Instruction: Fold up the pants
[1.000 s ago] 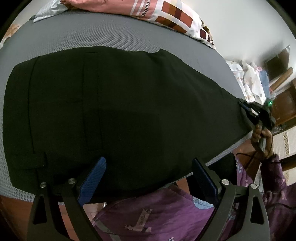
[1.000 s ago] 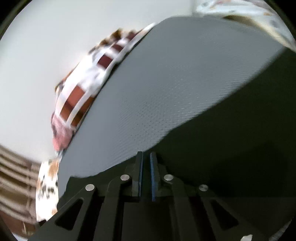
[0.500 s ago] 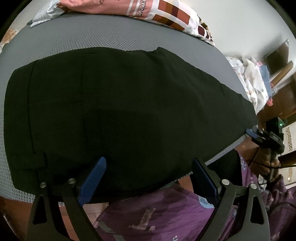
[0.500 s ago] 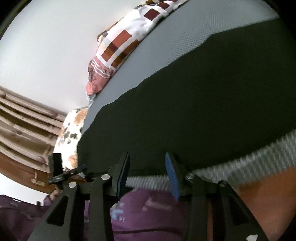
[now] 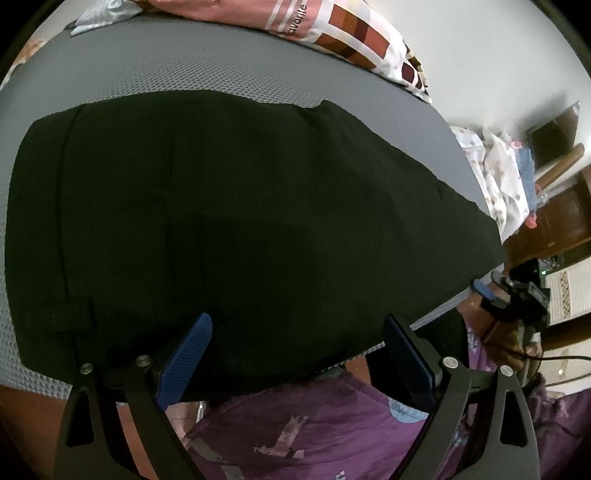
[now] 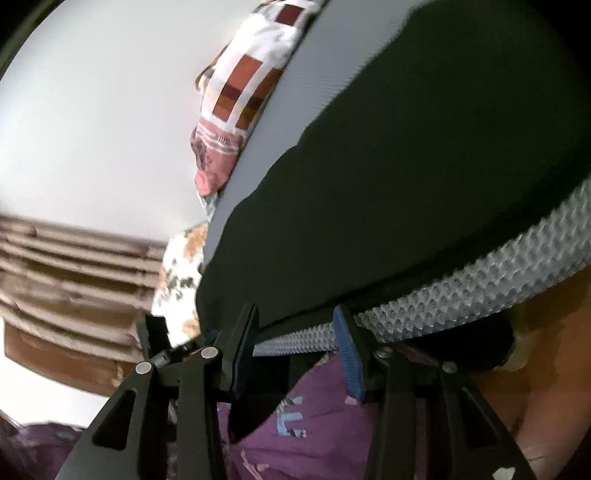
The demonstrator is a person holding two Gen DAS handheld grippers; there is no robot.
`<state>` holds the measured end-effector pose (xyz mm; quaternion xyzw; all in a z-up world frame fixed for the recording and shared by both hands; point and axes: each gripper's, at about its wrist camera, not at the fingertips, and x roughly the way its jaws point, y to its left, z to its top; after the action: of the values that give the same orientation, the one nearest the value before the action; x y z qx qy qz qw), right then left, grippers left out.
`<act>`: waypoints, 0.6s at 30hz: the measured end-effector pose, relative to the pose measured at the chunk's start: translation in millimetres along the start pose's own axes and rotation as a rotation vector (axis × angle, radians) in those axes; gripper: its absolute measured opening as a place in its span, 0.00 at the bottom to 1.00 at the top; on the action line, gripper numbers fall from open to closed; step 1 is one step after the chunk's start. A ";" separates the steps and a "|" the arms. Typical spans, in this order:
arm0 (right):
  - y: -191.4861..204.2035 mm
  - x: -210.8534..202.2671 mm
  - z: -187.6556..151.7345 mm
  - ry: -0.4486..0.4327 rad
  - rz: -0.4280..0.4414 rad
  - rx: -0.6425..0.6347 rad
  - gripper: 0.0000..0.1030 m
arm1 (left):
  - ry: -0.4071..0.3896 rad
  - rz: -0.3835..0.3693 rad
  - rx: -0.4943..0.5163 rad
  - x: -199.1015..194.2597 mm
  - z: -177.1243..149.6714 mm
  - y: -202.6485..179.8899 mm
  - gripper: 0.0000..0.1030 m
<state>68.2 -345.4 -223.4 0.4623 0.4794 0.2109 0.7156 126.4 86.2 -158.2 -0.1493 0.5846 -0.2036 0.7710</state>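
The black pants (image 5: 240,221) lie flat on the grey mesh mattress (image 5: 184,70), directly ahead of the left gripper (image 5: 295,354). Its jaws stand spread wide, with nothing between them; the near edge of the pants lies just beyond the blue pads (image 5: 188,354). The right gripper (image 6: 295,350) points at the mattress edge (image 6: 480,280). Its jaws are opening, partly spread, with no fabric between them. A patterned pillow (image 5: 351,33) lies beyond the pants.
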 end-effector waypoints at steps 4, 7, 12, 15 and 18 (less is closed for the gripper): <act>-6.7 2.0 -0.7 -0.046 0.023 0.066 0.38 | 0.002 0.007 0.006 0.1 0.0 -0.8 0.91; -0.9 6.1 -2.0 -0.067 0.016 0.059 0.39 | 0.004 0.010 0.008 -0.1 -0.1 -1.1 0.91; 4.7 17.1 -4.7 -0.055 0.016 0.052 0.40 | 0.002 -0.001 -0.009 -0.2 0.0 -0.5 0.91; 7.5 22.8 -5.6 -0.052 0.015 0.045 0.40 | 0.004 0.004 -0.003 -0.5 0.0 -0.5 0.91; 5.2 25.9 -2.9 -0.063 0.022 0.066 0.39 | 0.007 0.016 0.011 0.5 -0.1 -3.0 0.91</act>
<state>78.1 -322.3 -231.9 0.4972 0.4585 0.1880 0.7122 126.0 83.4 -157.3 -0.1395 0.5872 -0.2012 0.7715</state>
